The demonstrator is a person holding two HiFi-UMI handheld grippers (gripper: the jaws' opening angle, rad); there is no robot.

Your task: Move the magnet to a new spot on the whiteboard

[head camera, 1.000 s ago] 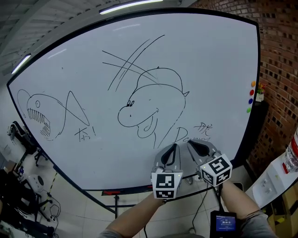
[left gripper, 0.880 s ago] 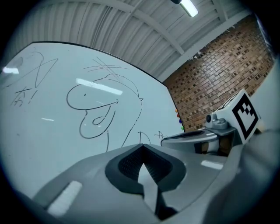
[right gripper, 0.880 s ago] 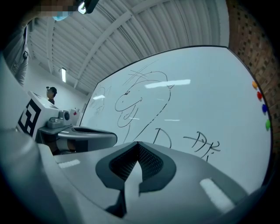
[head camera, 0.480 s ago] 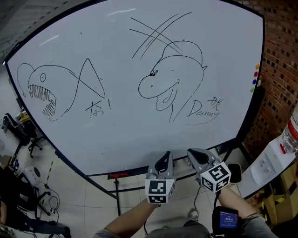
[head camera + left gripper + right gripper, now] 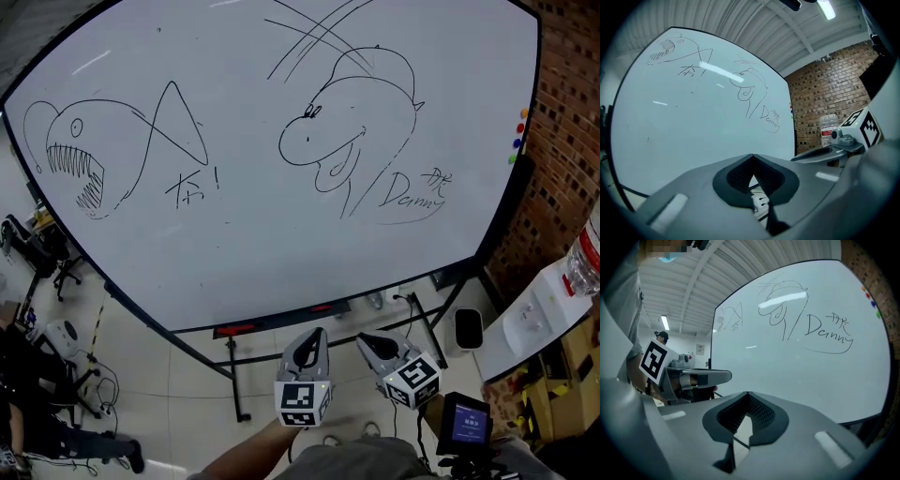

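Near the bottom, the left gripper (image 5: 312, 336) and the right gripper (image 5: 364, 341) are side by side, below the whiteboard (image 5: 234, 244). The fingers of both are closed together and hold nothing. Farther away, the small coloured magnets (image 5: 517, 142) sit in a column at the whiteboard's right edge, well apart from both grippers

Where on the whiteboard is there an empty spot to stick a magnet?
The wide bare band of the whiteboard below the fish drawing, the dinosaur drawing and the word Danny is free. So is the strip between the two drawings. The right edge is crowded with coloured magnets.
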